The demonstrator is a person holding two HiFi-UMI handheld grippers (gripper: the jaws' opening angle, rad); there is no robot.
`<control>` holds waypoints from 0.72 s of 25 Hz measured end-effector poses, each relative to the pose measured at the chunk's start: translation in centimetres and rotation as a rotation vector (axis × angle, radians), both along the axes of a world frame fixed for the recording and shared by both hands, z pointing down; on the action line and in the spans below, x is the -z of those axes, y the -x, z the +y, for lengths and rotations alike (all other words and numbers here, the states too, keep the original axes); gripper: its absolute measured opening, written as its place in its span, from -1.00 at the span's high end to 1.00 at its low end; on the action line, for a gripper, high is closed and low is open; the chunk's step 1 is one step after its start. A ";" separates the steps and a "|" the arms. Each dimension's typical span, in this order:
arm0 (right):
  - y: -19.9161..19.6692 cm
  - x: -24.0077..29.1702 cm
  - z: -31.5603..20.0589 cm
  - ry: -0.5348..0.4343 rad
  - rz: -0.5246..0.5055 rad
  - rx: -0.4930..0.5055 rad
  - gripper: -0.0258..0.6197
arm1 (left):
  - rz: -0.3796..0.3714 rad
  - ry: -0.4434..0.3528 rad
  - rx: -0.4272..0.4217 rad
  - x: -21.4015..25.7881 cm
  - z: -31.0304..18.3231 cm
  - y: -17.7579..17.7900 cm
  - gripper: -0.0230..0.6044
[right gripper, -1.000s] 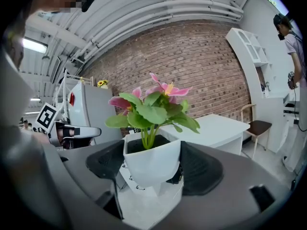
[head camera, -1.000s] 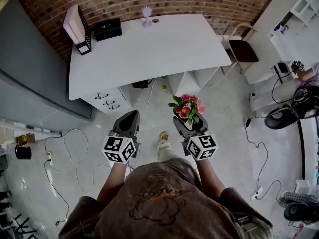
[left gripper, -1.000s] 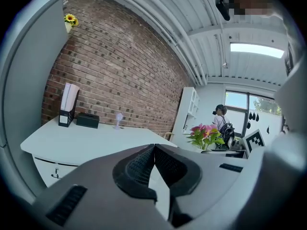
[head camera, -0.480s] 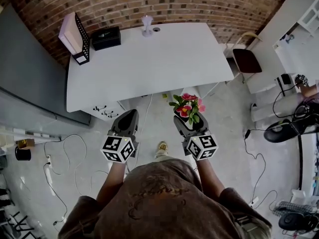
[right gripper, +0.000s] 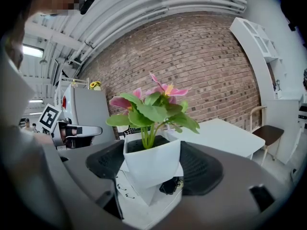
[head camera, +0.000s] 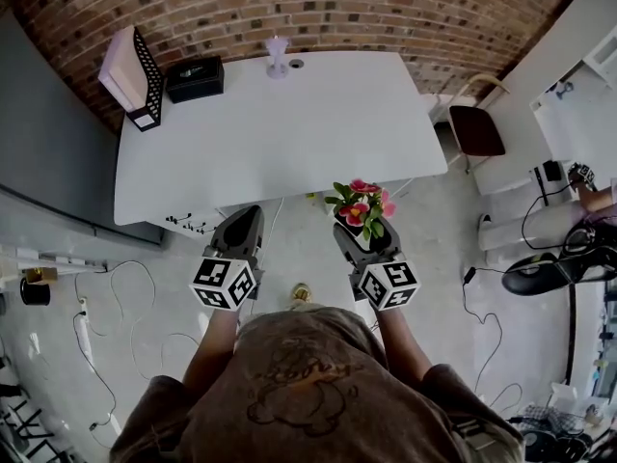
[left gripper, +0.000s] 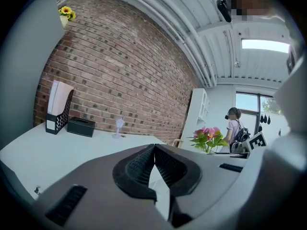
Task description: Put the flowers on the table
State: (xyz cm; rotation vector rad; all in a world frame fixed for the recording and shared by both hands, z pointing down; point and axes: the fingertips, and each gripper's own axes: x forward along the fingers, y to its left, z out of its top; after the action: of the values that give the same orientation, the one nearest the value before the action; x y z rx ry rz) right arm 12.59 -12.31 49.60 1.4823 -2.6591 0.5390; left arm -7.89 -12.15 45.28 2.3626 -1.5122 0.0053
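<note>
Now right gripper (head camera: 361,236) clamps the pot (right gripper: 152,164) of flowers (right gripper: 151,104) upright, so nothing spills before the table (head camera: 280,123); left gripper (left gripper: 154,148) pinched together, empty.

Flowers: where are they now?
Head view, right of centre: the potted flowers sit in the right gripper, above the floor just short of the near edge of the white table.

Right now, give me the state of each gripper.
Left gripper: shut, nothing between its fingers.
Right gripper: shut on the flower pot.
</note>
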 end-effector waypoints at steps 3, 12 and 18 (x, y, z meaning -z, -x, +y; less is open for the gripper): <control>-0.5 -0.2 -1.2 -0.003 0.004 0.022 -0.21 | -0.009 -0.007 0.005 0.0 -1.0 -0.6 0.86; -0.9 -1.0 -3.1 0.005 -0.023 0.042 -0.21 | -0.028 -0.007 0.037 -0.1 -2.2 -0.3 0.86; -0.8 -1.4 -4.4 0.006 -0.030 0.041 -0.21 | -0.027 -0.007 0.025 -0.4 -3.8 -0.8 0.86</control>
State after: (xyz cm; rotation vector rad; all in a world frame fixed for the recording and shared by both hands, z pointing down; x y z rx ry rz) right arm 13.43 -16.67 51.01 1.4262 -2.7012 0.5712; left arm -7.13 -15.98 45.69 2.3579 -1.5565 0.0258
